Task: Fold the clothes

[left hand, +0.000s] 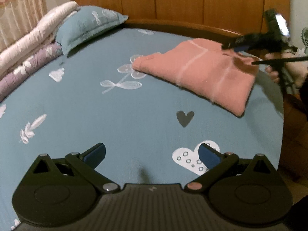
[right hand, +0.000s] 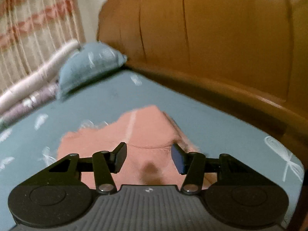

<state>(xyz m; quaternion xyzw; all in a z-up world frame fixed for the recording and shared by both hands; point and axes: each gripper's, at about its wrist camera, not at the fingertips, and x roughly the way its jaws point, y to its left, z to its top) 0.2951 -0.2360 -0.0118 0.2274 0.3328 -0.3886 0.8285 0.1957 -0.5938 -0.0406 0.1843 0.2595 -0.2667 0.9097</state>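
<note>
Folded salmon-pink cloth garment [left hand: 202,71] at two o'clock on blue patterned bedsheet [left hand: 115,115]. Left gripper [left hand: 152,154] wide, empty; right gripper [right hand: 149,157] half-spread above garment, gripping nothing.

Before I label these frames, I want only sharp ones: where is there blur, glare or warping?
Left wrist view: the right gripper is motion-smeared with a bright glare patch above it; the pink garment is slightly soft. Right wrist view: curtain, pillow and headboard are blurred. Both views bow at the edges, fisheye-style.
</note>
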